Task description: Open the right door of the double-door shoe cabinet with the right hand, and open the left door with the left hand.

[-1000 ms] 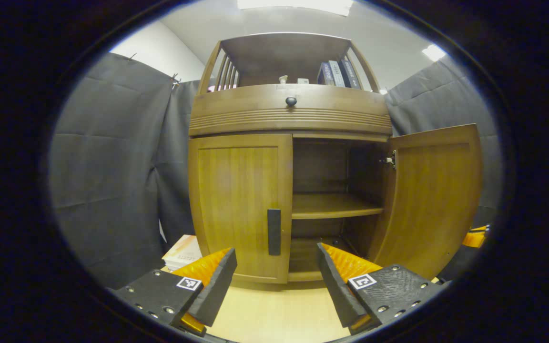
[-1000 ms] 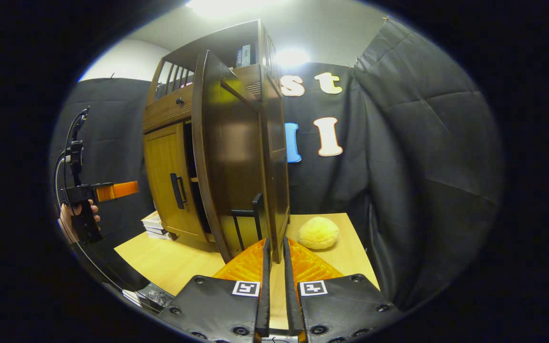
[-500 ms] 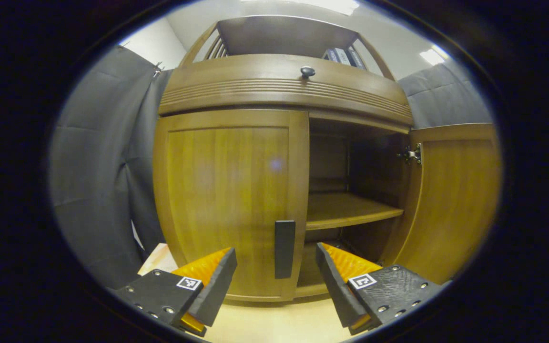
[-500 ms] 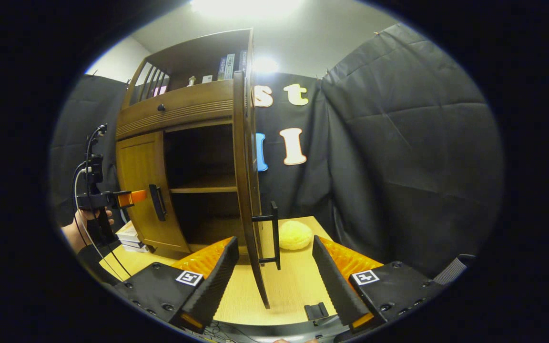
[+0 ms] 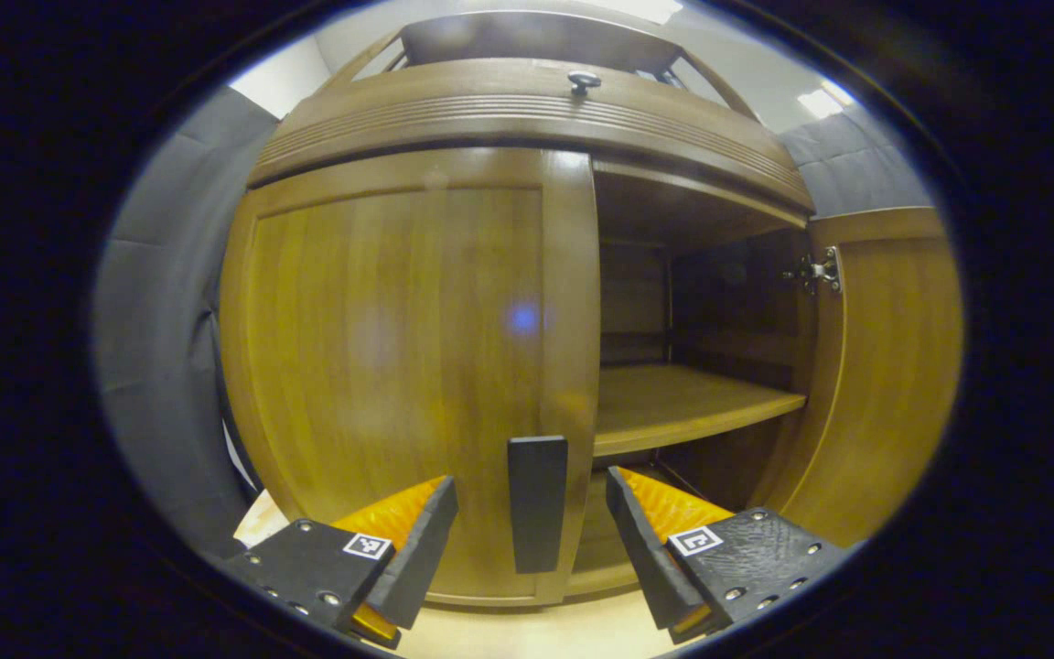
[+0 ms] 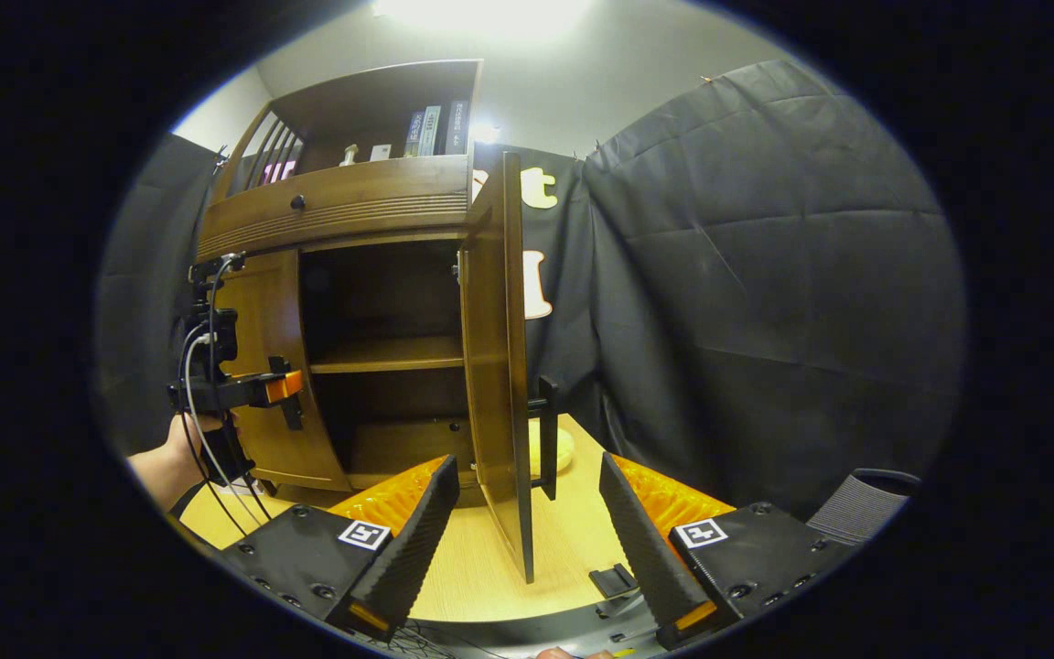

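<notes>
1. The brown wooden double-door shoe cabinet stands on a pale wooden tabletop; its right door is swung wide open, while its left door is shut.
2. The open right compartment holds one bare wooden shelf; nothing shows on it or below it.
3. The cabinet's open top shelf holds a few upright books and two small items too small to identify.
4. The left gripper is spread, its fingers flanking the left door's black bar handle without touching it.
5. The right gripper is spread too, straddling the right door's edge and its black handle, gripping neither.
</notes>
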The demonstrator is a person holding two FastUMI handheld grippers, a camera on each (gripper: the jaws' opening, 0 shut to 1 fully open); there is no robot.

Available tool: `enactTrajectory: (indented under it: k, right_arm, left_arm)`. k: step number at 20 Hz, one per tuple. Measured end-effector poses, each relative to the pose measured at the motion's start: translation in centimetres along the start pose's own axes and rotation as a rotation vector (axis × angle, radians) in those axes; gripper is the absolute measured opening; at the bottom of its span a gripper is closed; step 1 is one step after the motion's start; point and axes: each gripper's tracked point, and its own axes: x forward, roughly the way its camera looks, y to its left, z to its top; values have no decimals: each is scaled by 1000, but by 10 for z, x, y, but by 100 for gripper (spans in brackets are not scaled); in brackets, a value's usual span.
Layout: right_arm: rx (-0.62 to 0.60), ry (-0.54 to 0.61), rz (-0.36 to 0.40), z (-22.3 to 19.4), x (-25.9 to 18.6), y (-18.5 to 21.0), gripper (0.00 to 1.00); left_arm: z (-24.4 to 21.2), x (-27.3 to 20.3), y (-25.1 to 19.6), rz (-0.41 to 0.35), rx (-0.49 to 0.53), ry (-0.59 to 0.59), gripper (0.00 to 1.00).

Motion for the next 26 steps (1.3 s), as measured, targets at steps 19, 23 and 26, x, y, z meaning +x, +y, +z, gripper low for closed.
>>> enactTrajectory:
  k: [19, 23, 26]
  right_arm:
    - [-1, 11, 44, -2, 5, 34, 93]
    - [7, 1, 58, 0, 5, 41, 97]
    - [7, -1, 83, -2, 6, 49, 97]
  left_arm:
    - [-3, 0, 3, -44, -34, -28, 19]
    - [-5, -19, 3, -76, -39, -26, 18]
    - [-6, -38, 6, -99, -40, -28, 19]
